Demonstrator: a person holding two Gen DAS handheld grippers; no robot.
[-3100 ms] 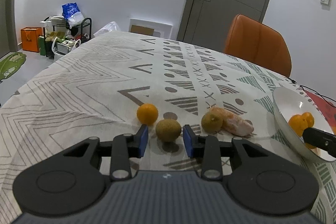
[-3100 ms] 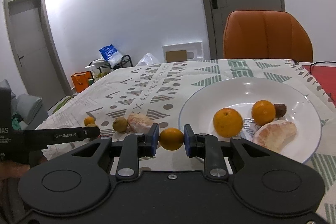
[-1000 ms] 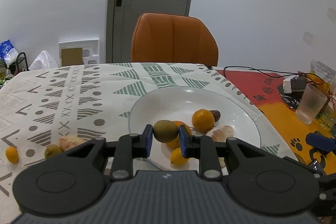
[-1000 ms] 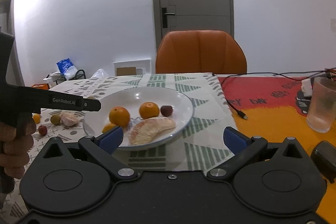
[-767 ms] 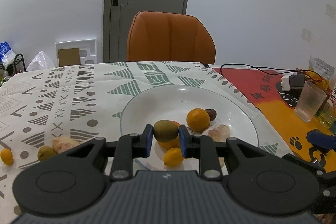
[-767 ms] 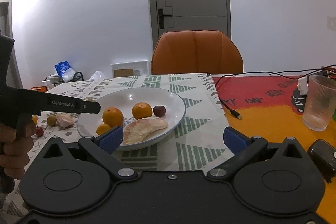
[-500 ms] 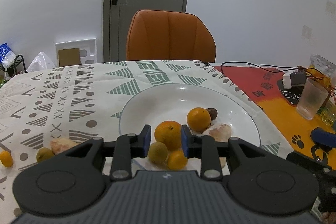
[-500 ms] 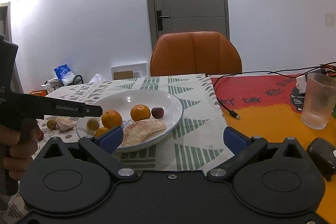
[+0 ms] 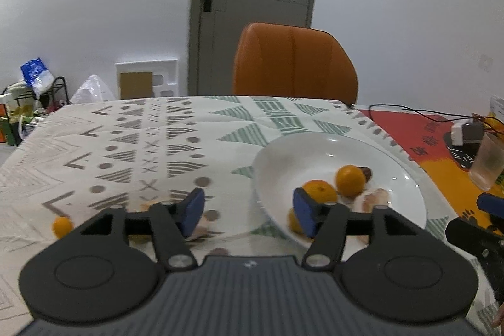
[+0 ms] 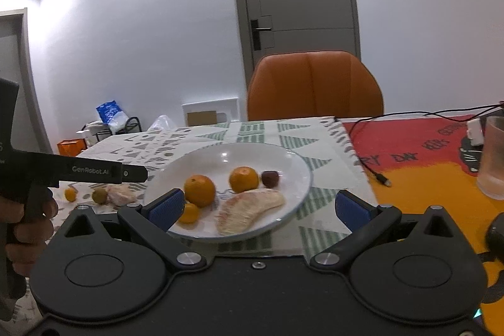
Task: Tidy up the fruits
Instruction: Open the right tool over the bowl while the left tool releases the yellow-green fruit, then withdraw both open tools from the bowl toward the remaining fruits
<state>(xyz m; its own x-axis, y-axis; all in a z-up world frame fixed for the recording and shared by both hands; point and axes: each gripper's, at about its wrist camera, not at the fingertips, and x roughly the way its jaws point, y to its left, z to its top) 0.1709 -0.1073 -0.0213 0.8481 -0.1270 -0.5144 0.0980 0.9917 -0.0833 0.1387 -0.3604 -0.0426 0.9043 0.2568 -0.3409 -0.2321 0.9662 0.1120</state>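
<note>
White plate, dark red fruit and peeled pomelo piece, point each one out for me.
white plate [image 10: 296, 169], right wrist view, bare right side of its rim.
dark red fruit [image 10: 270, 178], right wrist view, middle of its skin.
peeled pomelo piece [image 10: 249, 210], right wrist view, middle of its pale flesh.

The right gripper [image 10: 256, 208] stands wide open and empty before a white plate [image 10: 293, 166]. On the plate lie two oranges [image 10: 199, 190], a small kumquat [image 10: 188, 212], a dark plum [image 10: 270, 178] and a peeled pomelo wedge [image 10: 249, 210]. At left a hand [image 10: 26, 225] holds the left gripper [image 10: 94, 170].
</note>
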